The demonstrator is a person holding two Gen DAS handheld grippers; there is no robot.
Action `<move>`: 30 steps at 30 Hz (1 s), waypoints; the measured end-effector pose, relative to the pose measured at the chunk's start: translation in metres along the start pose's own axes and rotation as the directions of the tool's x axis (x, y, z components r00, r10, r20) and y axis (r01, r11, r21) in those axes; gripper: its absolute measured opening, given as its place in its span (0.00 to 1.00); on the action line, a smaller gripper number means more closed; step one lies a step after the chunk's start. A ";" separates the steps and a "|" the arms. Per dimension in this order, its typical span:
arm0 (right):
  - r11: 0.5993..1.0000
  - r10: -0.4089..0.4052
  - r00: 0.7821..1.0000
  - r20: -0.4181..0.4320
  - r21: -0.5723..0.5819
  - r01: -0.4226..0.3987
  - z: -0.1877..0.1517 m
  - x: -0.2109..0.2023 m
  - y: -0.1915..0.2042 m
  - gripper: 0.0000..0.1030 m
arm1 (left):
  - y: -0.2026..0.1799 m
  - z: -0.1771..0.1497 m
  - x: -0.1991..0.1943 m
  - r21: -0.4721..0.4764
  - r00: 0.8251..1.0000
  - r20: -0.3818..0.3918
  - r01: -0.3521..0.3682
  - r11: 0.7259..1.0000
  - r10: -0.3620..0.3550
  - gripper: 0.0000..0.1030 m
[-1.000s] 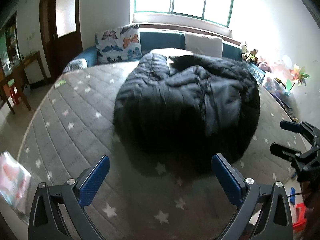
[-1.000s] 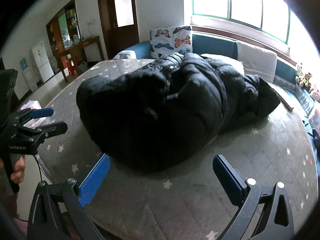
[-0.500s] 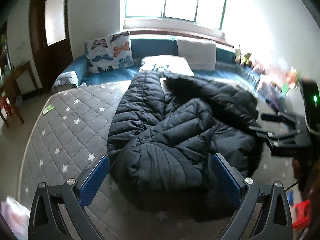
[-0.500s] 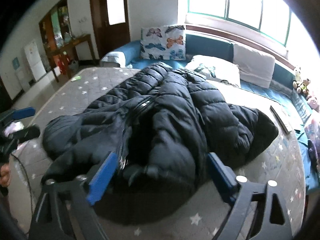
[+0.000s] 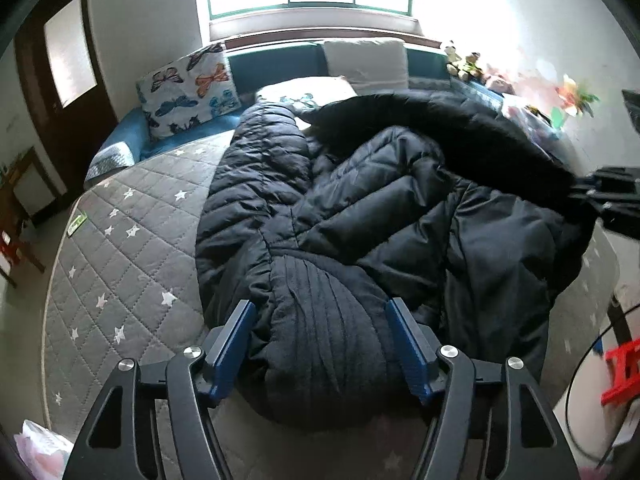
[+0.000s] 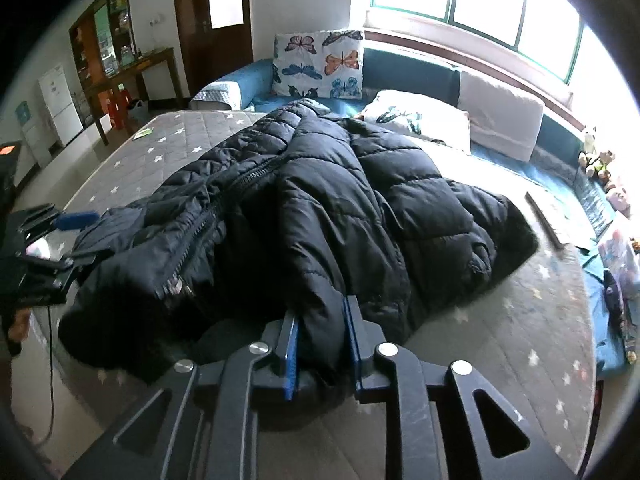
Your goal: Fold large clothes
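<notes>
A big black puffer jacket (image 5: 380, 208) lies crumpled on a grey star-print mattress (image 5: 120, 240). My left gripper (image 5: 320, 340) is at the jacket's near end. Its jaws are closing on a ribbed dark bulge of the jacket, which fills the gap and touches both blue pads. In the right wrist view the jacket (image 6: 320, 184) spreads away, its zipper toward the left. My right gripper (image 6: 322, 348) is closing, almost shut, pinching a fold at the near edge. The right gripper (image 5: 600, 192) also shows at the jacket's fur-trimmed right side in the left wrist view.
A butterfly pillow (image 5: 188, 88) and white cushions (image 5: 364, 60) lean on a blue bench under the window. Soft toys (image 5: 464, 60) crowd the right wall. A dark door (image 6: 212, 20) and wooden table (image 6: 136, 68) stand left. A cable (image 5: 580, 380) and red stool (image 5: 624, 372) lie at the right.
Both grippers moved in from the mattress edge onto the jacket's near edge. Their jaws went from wide open to closing on fabric, the right one nearly shut.
</notes>
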State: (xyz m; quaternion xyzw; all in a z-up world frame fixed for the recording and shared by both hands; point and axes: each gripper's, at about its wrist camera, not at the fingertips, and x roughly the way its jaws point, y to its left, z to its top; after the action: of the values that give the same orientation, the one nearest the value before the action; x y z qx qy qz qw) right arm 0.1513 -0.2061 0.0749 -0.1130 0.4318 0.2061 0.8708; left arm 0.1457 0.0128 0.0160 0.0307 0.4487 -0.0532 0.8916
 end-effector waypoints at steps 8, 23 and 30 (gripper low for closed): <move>0.999 -0.032 0.998 -0.049 0.033 0.033 -0.070 -0.044 -0.005 0.18 | -0.017 -0.059 -0.016 0.129 0.999 -0.045 0.019 0.991 -0.013 0.68; 0.987 -0.101 0.979 -0.176 0.107 0.120 -0.101 -0.073 -0.028 0.21 | -0.016 -0.046 -0.062 0.155 0.999 0.026 0.017 0.988 -0.021 0.68; 1.000 -0.013 0.998 -0.067 -0.021 0.012 -0.056 -0.054 0.009 0.64 | -0.065 -0.026 -0.025 0.242 0.981 -0.051 0.196 0.950 -0.189 0.68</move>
State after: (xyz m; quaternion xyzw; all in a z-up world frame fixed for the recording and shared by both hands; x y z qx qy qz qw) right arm 0.0781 -0.2330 0.0845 -0.1315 0.4578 0.2010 0.8560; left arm 0.1019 -0.0469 0.0202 0.0979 0.4516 -0.1946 0.8652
